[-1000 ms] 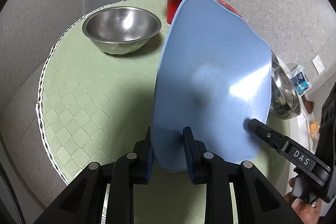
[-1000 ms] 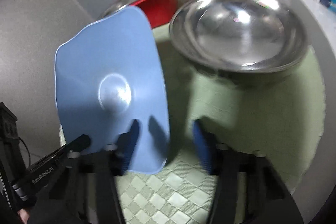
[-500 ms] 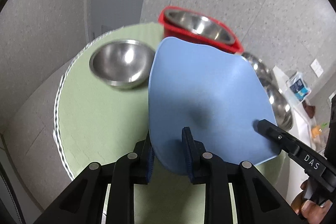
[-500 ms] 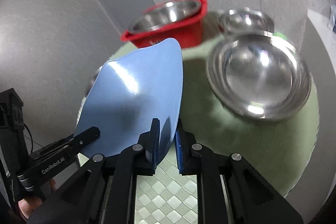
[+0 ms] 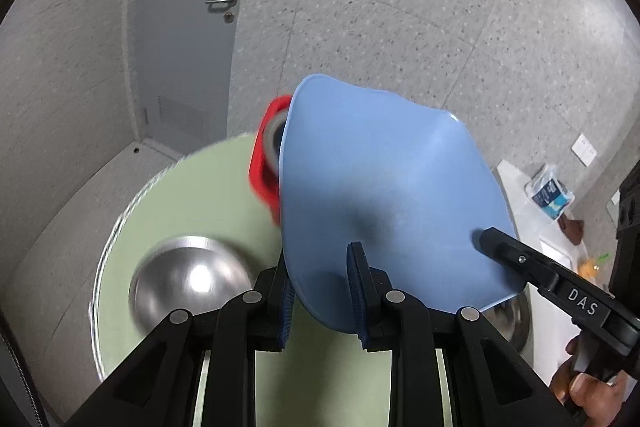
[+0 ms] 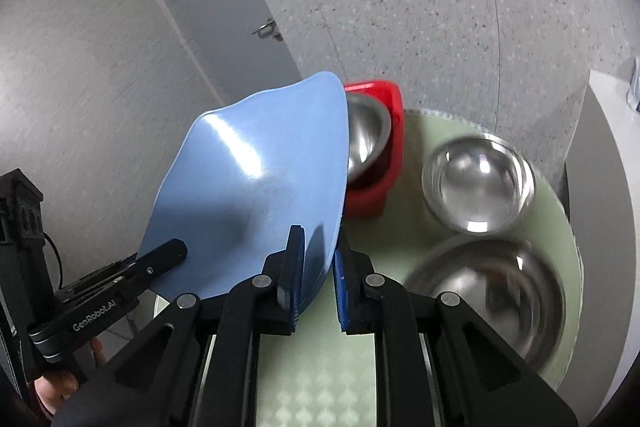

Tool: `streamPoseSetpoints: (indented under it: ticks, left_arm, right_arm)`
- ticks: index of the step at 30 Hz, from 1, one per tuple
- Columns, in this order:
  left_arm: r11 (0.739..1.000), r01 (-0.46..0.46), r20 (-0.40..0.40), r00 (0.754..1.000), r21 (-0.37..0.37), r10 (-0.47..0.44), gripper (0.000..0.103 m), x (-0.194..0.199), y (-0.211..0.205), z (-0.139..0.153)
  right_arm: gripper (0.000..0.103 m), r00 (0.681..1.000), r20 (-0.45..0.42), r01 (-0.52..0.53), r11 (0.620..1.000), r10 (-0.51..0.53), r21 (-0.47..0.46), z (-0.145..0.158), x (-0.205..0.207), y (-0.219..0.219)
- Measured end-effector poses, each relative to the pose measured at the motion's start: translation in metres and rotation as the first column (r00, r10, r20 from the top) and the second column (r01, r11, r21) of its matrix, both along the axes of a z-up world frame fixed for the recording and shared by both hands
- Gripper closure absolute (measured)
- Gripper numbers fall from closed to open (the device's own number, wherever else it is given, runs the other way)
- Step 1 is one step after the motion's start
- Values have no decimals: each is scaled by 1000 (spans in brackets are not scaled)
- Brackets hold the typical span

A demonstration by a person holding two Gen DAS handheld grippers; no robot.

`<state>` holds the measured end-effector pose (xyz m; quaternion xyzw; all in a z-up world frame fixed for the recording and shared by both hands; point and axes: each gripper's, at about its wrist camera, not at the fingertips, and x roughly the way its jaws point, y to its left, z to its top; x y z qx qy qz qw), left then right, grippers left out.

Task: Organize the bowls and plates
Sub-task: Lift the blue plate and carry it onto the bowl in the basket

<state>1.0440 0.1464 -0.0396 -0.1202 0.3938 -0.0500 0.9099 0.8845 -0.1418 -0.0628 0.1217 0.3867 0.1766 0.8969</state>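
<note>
Both grippers' fingers clamp the blue plate (image 5: 384, 187); two steel bowls (image 6: 478, 183) (right view only).

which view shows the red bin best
The right wrist view: the red bin shows its rim, front wall and the steel bowl inside it. In the left wrist view the blue plate covers most of it, leaving a blurred red edge.

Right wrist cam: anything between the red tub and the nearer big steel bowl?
Yes: a smaller steel bowl sits between the red tub and the big steel bowl, plus bare green mat.
</note>
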Motion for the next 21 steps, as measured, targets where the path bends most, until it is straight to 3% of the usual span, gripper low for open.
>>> streamPoseSetpoints:
  ticks: [6,13,21]
  left_arm:
    - [999,38,-59,997,-6,-39,82,82,21,-19]
    - [998,69,-143,987,-3,-68,81,164,26,-41]
    - [996,88,-150,985,-1,-87,79,196,24,-51]
  right_arm:
    - [90,998,-48,47,998,-49,-34,-2,60,16]
    - [90,990,-112,74,993,-84,-91,-22,96,24]
    - [87,983,-147,95,987,-113,-127,-36,104,27]
